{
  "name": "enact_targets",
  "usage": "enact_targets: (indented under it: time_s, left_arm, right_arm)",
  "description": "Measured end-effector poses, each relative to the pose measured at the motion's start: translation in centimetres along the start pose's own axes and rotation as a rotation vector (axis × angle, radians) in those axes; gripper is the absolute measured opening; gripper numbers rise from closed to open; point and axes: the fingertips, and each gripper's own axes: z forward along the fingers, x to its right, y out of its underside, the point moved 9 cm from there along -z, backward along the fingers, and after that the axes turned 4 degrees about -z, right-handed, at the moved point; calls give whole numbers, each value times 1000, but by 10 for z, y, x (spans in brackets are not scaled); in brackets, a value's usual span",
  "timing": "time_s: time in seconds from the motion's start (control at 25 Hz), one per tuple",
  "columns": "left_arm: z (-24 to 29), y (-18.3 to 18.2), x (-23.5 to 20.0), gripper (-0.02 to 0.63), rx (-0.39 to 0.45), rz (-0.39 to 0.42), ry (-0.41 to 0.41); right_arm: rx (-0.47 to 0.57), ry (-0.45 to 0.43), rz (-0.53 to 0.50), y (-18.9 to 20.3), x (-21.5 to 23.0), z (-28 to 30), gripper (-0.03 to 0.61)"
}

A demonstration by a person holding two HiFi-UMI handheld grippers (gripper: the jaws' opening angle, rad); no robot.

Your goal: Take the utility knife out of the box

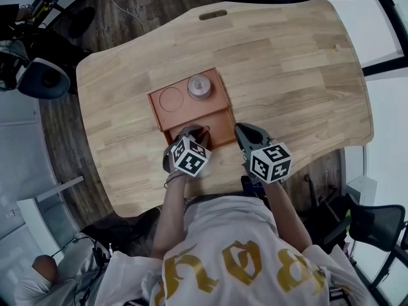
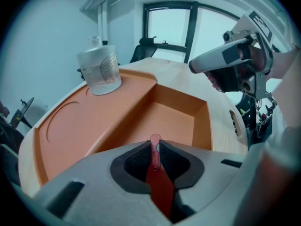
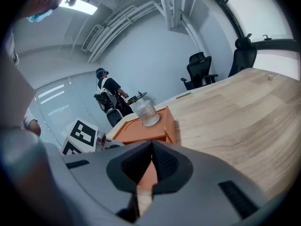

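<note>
The orange box [image 1: 157, 111] lies on the wooden table, with a deep compartment [image 2: 175, 118] at its near end. My left gripper [image 2: 155, 148] is shut on a thin red utility knife [image 2: 159, 179], whose rounded end pokes out past the pads, just over the near edge of that compartment. In the head view my left gripper [image 1: 193, 132] sits at the box's near side. My right gripper [image 1: 245, 132] hovers just right of the box, shut with nothing between its pads. The right gripper view shows my right gripper [image 3: 151, 147] facing the box [image 3: 146, 130].
A clear glass jar [image 1: 199, 87] stands on the box's raised far part, beside a round recess [image 1: 171, 98]. The table [image 1: 287, 62] is bare wood to the right and far side. A person stands in the distance [image 3: 106, 94]; office chairs ring the table.
</note>
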Motion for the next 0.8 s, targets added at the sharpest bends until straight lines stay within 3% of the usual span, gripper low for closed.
enact_targets:
  time_s: [0.44,0.8]
  left_arm:
    - [-32,-10,-2,57,134,-52,-55]
    - [-57,-6,-2,57,271,-179,-39]
  right_arm:
    - [23,1,-17,-6,-6,-8,12]
    - [49,11,-33,-8,-19,-19,12]
